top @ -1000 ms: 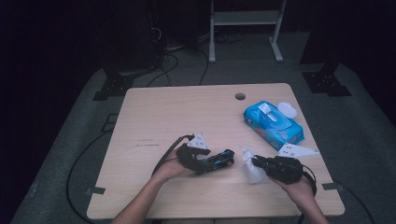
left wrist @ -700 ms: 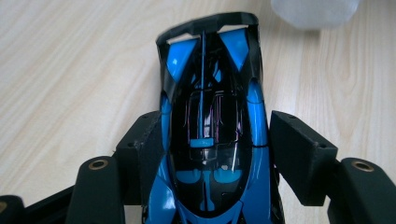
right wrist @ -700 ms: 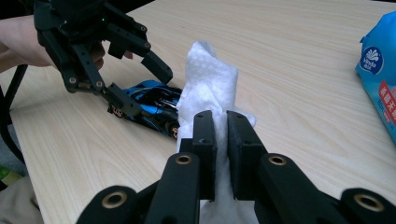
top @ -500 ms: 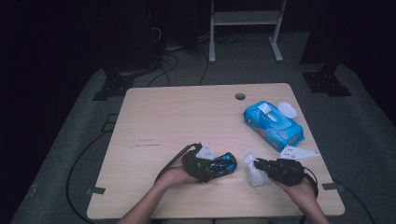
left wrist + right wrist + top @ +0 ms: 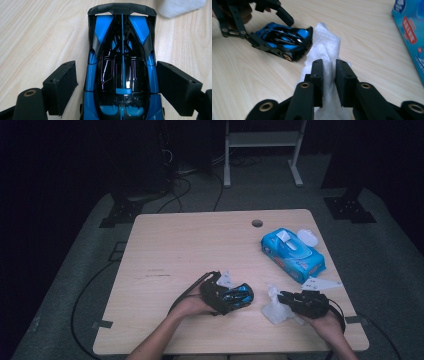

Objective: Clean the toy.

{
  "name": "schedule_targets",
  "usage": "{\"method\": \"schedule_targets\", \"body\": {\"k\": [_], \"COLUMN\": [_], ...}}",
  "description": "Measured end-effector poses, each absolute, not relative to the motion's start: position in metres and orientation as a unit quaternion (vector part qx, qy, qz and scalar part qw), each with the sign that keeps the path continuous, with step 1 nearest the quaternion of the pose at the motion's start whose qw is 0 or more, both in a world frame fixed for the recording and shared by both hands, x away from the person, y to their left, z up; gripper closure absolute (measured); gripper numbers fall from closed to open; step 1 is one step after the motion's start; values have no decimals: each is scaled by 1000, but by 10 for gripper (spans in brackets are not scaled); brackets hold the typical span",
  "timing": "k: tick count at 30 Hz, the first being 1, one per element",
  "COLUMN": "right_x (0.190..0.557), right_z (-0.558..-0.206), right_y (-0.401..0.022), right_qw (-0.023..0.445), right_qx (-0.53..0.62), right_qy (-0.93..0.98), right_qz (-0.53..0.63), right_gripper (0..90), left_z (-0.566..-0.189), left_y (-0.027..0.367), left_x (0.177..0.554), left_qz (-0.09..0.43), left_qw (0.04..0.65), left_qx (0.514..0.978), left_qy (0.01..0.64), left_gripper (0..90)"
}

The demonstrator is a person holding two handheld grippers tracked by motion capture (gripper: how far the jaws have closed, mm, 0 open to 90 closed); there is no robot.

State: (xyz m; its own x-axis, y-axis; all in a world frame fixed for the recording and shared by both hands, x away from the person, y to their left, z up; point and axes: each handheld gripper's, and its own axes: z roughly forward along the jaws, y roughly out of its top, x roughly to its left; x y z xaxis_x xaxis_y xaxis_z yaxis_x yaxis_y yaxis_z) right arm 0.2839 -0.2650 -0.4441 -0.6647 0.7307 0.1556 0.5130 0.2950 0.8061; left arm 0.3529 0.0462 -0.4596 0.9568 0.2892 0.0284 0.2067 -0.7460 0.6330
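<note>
Your left claw point(image 5: 117, 82) has just been opening; its jaws stand clear of the toy car point(image 5: 122, 72), whose nose is cut off. Your right claw point(image 5: 329, 75), narrow and just easing apart, has the white wipe point(image 5: 324, 47) between its jaws; contact is unclear.

This looks like a recording lab or studio. A pale wooden surface point(image 5: 200, 245) stands alone on grey carpet point(image 5: 400, 250), with darkness all around. Black cables point(image 5: 185, 185) trail across the floor at the far left, and a white metal stand point(image 5: 260, 140) sits at the far side.
</note>
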Motion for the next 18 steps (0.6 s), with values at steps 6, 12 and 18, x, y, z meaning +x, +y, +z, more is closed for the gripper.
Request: {"method": "schedule_targets", "body": {"k": [6,12,18], "right_x": [288,287,286], "right_z": [-445,-444,-441], "right_y": [-272,-272,-270], "right_qw": [126,128,134], "right_qx": [393,390,386], "right_qy": [792,792,789], "right_qz": [450,452,458], "right_gripper": [603,549,547], "left_z": [-462,-462,-462], "left_y": [45,44,45], "left_x": [354,355,355], "left_qz": [50,40,38], "left_qw": [331,331,332], "left_qx": [933,935,934], "left_qy": [131,123,124], "left_gripper": [210,270,276]}}
